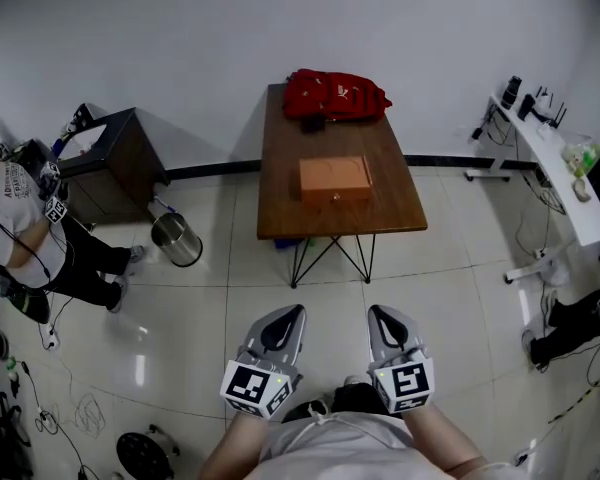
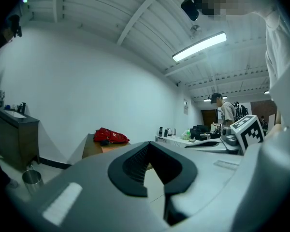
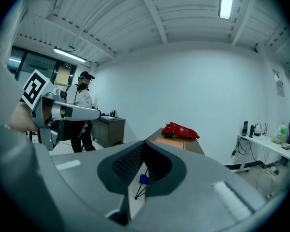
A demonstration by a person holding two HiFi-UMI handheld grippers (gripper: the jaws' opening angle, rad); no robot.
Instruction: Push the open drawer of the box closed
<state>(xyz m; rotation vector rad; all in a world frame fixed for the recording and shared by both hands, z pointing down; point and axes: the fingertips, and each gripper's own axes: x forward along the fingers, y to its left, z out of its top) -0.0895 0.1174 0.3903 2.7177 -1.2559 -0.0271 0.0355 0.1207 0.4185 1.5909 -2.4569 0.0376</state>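
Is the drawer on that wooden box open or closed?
Cannot tell: the box is far off in the head view; its front looks roughly flush, too small to judge.

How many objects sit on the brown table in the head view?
2: the red bag at its far end, the box mid-table. A dark bit by the bag may be a third.

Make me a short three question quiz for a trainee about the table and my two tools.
1. Multiple choice: what lies on the brown wooden table, beyond the orange-brown wooden box? A a red fabric backpack; B a laptop; C a kettle.
2. True or false: the left tool and the right tool are both held short of the table.
3. Fill in: in the head view, the shiny metal bin stands on the floor to the table's ____.
Key: 1 A; 2 true; 3 left.
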